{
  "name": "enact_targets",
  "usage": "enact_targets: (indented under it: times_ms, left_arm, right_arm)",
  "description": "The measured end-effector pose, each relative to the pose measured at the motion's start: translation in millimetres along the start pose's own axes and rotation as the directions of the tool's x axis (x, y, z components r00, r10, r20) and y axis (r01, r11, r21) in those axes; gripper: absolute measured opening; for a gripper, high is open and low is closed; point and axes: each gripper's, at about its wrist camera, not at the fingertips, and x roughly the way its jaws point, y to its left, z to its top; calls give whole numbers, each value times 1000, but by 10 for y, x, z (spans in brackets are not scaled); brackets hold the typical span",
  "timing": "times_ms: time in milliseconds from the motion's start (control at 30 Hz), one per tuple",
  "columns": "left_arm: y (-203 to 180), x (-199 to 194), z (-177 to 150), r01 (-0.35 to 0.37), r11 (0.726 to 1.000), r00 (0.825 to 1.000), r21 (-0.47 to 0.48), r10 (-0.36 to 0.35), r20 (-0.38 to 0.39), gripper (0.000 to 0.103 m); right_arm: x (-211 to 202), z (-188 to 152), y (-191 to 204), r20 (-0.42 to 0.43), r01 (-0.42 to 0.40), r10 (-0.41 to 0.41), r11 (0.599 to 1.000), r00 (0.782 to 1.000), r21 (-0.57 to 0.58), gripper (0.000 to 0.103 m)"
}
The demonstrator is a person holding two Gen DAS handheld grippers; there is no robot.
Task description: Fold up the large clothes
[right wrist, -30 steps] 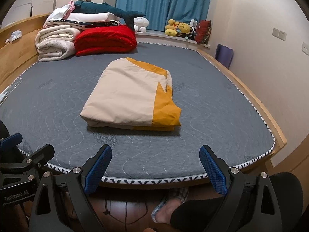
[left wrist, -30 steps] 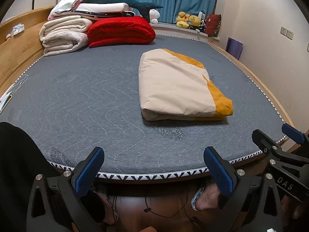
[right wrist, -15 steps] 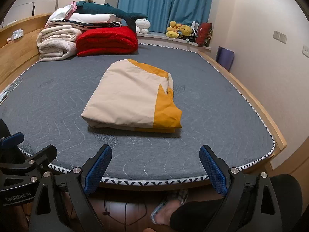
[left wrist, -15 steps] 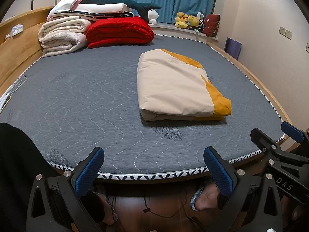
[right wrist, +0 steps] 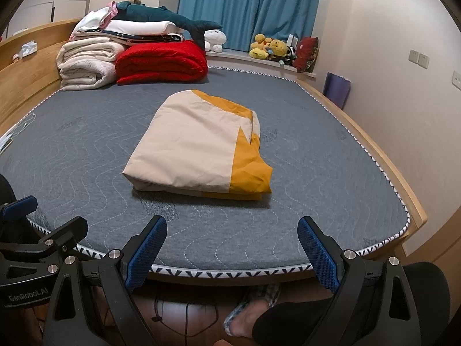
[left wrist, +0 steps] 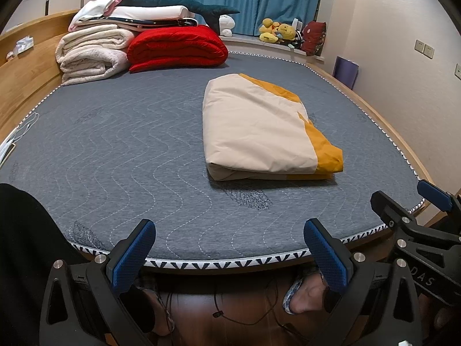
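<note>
Fingers (left wrist: 134,256) of both grippers stand wide apart at the bed's (left wrist: 115,144) edge, clear of the folded cream-and-yellow quilt (left wrist: 259,132).

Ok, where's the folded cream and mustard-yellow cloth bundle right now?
The folded cream and mustard-yellow cloth bundle lies flat mid-mattress on the grey quilted mattress, right of centre in the left wrist view, apart from the red folded quilt and beyond both open grippers.

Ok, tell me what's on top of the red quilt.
A stack of white folded bedding overlaps the red quilt, and a teal shark plush lies over that. How far the bedding covers the quilt is hidden.
</note>
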Motion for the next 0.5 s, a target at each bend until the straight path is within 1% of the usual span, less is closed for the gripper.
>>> enact_targets:
  times_ms: [500]
  left_arm:
    - [-2, 2, -2, 7, 1000, 1000, 2, -7, -3, 103]
  right_arm:
    - [1, 0, 7, 1, 1, -1, 1000, 1000, 0, 92]
